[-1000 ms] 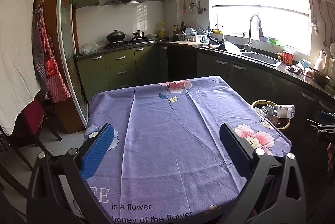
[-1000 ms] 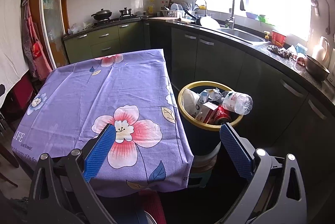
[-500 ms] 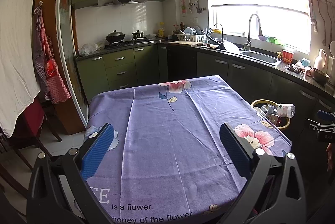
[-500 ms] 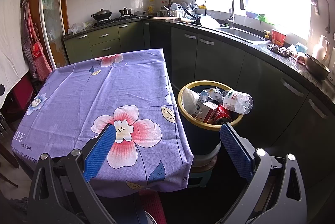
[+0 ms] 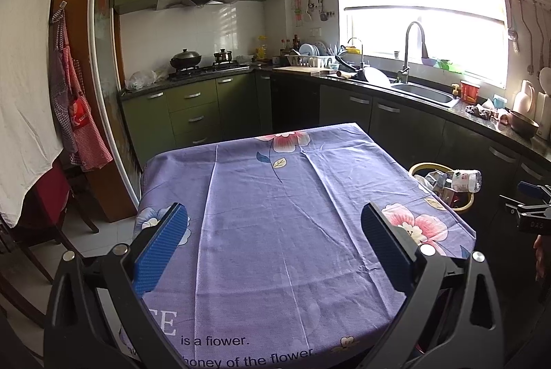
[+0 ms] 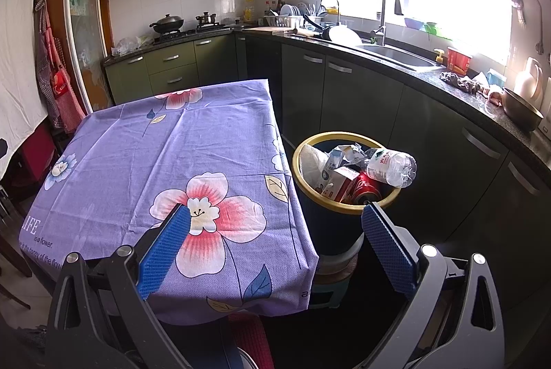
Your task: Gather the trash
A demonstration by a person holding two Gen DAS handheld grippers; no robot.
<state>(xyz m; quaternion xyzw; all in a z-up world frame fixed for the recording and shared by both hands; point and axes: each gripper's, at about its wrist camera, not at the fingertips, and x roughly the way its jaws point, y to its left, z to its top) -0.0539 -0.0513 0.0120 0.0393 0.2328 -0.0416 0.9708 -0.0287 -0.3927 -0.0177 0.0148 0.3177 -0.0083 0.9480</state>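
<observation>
A dark bin with a yellow rim stands right of the table, also in the left wrist view. It holds a clear plastic bottle, a red can, cartons and white paper. My left gripper is open and empty over the purple flowered tablecloth. My right gripper is open and empty above the table's right front corner, near the bin. The tablecloth bears no trash.
Dark counter with sink and cabinets runs along the right, close behind the bin. A bowl and rag lie on it. Stove with pots at the back. A chair and hanging aprons at left.
</observation>
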